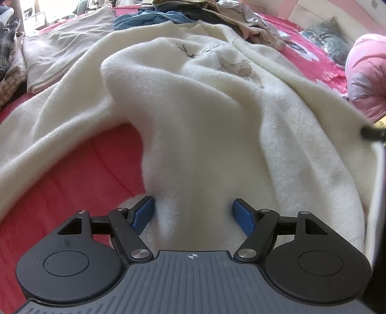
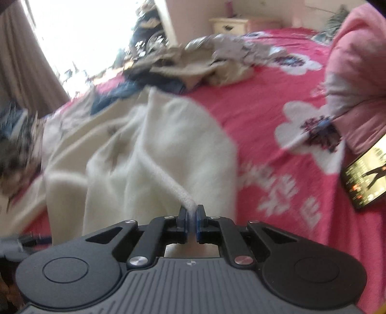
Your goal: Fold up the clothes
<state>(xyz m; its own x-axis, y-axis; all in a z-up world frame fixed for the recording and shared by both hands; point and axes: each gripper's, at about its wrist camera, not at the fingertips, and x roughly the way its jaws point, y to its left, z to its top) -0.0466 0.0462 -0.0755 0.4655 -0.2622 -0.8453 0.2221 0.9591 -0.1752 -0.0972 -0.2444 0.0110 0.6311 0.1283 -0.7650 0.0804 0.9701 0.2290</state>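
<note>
A fluffy cream sweater (image 1: 193, 108) with a brown embroidered motif lies spread on a pink bedsheet (image 1: 84, 169). In the left wrist view a thick bunch of it rises between the blue pads of my left gripper (image 1: 193, 212). The jaws stand wide and both pads press against the fabric. In the blurred right wrist view the same sweater (image 2: 156, 145) trails away over the sheet. My right gripper (image 2: 191, 215) is shut on a thin raised edge of it, which stretches up from the pads in a narrow ridge.
A heap of mixed clothes (image 1: 217, 14) (image 2: 193, 65) lies at the far side of the bed. A beige garment (image 1: 60, 48) lies flat at far left. A pink quilt (image 2: 357, 72) and a lit phone (image 2: 366, 174) are on the right.
</note>
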